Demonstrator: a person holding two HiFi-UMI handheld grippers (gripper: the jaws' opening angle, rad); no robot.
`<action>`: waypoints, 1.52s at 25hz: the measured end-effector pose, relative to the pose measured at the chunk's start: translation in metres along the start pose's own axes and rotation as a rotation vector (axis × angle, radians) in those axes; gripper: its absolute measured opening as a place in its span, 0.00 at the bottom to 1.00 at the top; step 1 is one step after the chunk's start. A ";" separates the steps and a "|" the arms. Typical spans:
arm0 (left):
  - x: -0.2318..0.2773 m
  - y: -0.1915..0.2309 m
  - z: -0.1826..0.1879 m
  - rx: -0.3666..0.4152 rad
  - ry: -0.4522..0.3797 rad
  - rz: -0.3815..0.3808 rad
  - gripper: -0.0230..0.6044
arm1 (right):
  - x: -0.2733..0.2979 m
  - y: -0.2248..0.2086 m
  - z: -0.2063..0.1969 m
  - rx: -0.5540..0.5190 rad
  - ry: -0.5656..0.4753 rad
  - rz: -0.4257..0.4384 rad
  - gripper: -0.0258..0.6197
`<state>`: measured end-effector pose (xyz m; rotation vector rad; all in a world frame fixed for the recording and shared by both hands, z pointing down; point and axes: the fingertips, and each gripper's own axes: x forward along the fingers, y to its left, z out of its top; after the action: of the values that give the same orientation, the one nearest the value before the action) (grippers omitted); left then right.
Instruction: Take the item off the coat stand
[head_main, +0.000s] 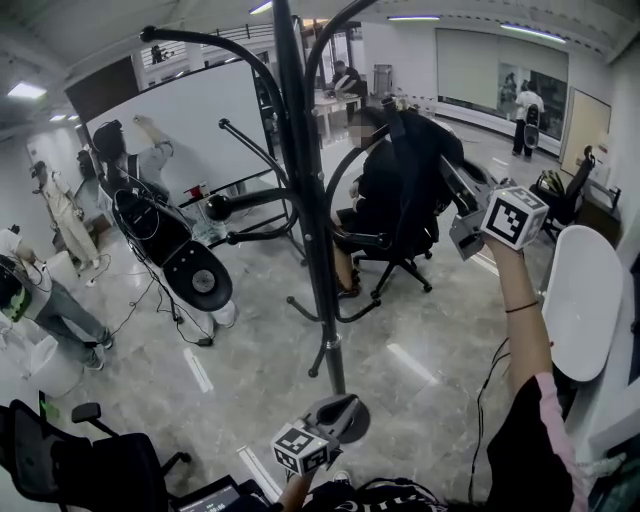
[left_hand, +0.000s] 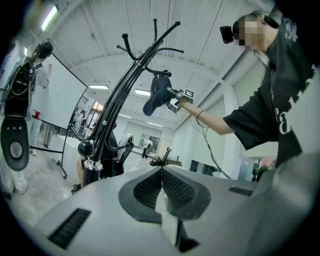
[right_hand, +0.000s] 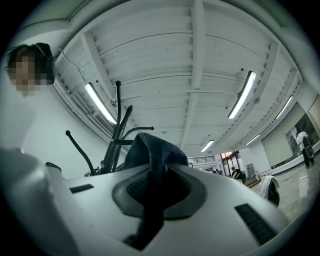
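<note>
The dark blue fabric item (right_hand: 150, 150) is pinched tight in the right gripper (right_hand: 159, 175), held up right beside the top hooks of the coat stand (left_hand: 125, 90). Can't tell if it's a cap or a bag, and in the head view it blends into the black chair (head_main: 405, 262) behind. The left gripper (left_hand: 161, 175) sits low by the pole, its 2 jaws closed on nothing.

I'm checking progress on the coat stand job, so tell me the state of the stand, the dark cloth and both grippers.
coat stand: upright.
right gripper: raised, shut on the dark cloth.
dark cloth: pinched between the jaws, hanging beside the stand's upper hooks.
left gripper: shut, empty, low by the stand's base.
</note>
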<state>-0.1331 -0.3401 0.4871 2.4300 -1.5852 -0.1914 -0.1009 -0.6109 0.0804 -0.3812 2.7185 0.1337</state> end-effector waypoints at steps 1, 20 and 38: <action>0.001 -0.001 -0.001 0.000 -0.001 0.002 0.04 | -0.005 -0.009 0.003 -0.003 -0.003 -0.022 0.09; 0.027 -0.041 -0.019 -0.001 0.044 -0.056 0.04 | -0.149 -0.052 -0.076 0.026 0.106 -0.251 0.09; -0.008 -0.097 -0.047 -0.039 0.056 -0.083 0.04 | -0.299 0.117 -0.193 0.193 0.192 -0.314 0.09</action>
<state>-0.0394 -0.2890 0.5063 2.4511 -1.4455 -0.1650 0.0603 -0.4539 0.3796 -0.7902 2.7806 -0.2617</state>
